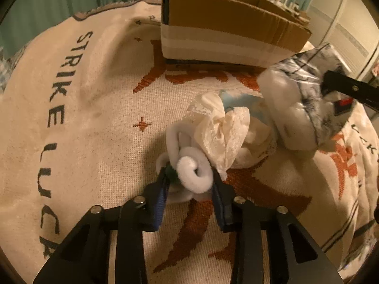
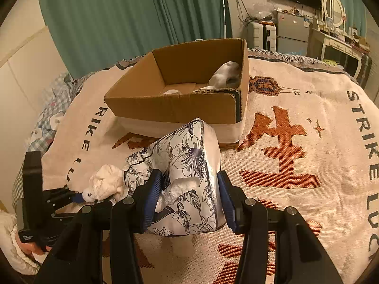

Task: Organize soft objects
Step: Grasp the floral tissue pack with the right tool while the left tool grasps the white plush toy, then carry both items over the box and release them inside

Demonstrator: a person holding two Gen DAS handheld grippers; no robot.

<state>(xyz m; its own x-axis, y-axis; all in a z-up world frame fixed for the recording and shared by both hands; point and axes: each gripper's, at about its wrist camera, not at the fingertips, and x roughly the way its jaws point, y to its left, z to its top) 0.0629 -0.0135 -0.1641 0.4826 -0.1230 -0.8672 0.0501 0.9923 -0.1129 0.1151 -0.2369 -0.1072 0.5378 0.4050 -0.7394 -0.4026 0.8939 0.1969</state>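
My left gripper [image 1: 189,177] is shut on a white plush toy [image 1: 194,172] with a cream lace bow [image 1: 220,127], resting on the woven blanket [image 1: 94,118]. My right gripper [image 2: 187,189] is shut on a tissue pack with a black floral print [image 2: 189,165] and holds it a little above the blanket. The pack also shows in the left wrist view [image 1: 303,104], to the right of the toy. The toy also shows in the right wrist view [image 2: 106,184], left of the pack. An open cardboard box [image 2: 184,90] stands behind, with a white soft item [image 2: 225,73] inside.
The blanket [image 2: 296,165] covers a bed and bears orange characters and "STRIKE LUCK" lettering. Green curtains [image 2: 132,11] hang behind. A fridge [image 2: 291,30], a suitcase and a dressing table [image 2: 336,37] stand at the back right. A checked quilt [image 2: 49,108] lies at the left.
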